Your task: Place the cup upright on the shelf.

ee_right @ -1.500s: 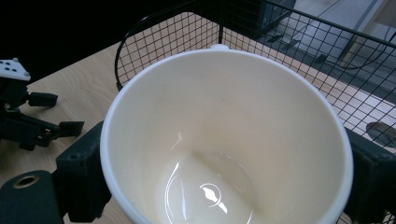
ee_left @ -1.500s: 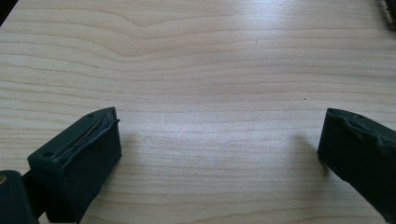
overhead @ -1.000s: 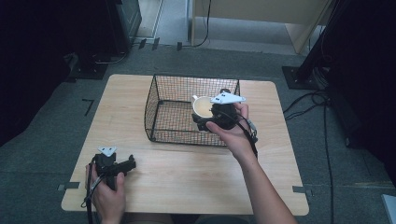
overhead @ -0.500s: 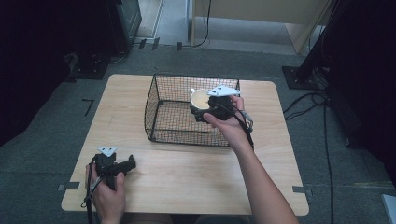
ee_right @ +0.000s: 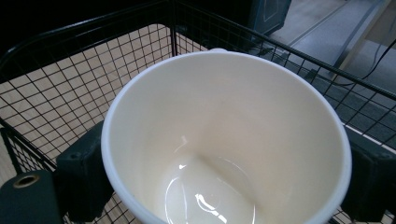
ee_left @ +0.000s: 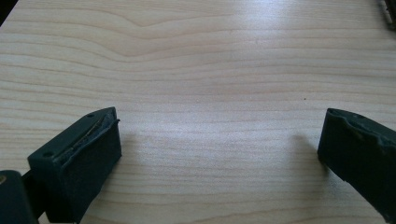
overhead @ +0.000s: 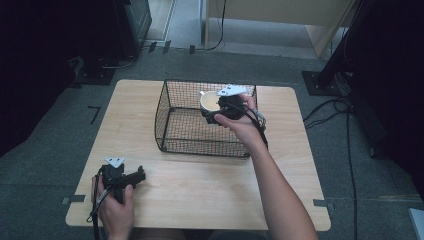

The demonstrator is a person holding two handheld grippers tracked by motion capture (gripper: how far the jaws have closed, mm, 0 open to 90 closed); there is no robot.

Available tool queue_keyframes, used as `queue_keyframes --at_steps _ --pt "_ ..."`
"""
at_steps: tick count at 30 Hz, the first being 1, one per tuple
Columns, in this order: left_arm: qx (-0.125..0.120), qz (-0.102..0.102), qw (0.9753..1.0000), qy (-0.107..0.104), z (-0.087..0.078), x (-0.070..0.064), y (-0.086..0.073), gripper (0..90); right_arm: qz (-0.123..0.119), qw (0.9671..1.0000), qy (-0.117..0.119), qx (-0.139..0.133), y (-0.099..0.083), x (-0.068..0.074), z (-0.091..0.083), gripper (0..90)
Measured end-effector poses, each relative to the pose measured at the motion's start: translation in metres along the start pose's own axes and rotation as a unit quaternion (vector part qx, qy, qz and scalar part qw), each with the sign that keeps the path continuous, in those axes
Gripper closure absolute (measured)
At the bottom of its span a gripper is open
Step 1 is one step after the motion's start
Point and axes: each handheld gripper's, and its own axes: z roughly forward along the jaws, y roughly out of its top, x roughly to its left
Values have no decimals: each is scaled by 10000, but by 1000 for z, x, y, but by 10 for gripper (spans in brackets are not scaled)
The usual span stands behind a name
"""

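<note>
1. On the pale wooden table (overhead: 200, 185), a black wire-mesh basket (overhead: 175, 125) stands near the far edge.
2. Over the basket's far right part, the right gripper (overhead: 212, 112) clamps a cream ceramic cup (ee_right: 224, 140) by its sides, mouth upward.
3. Near the table's front left corner, the left gripper (ee_left: 219, 149) rests with jaws spread wide, holding nothing.

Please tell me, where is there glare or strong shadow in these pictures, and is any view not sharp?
Right gripper view: bright glare spots on the glossy bottom of the white cup; its near rim is slightly soft. Left gripper view: pale sheen on the wooden table, soft shadows beside both jaws. High view: evenly lit table, very dark surroundings, wire basket reasonably sharp.
</note>
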Motion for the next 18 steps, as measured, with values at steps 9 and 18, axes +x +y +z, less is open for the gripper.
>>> queue_keyframes --at_steps 9,18 --pt "-5 -5 10000 0 0 0 0 0 -155 9998 124 91 -5 -5 21 95" --pt "-6 -5 10000 1 0 0 0 0 -216 9989 279 318 -18 -12 39 95"
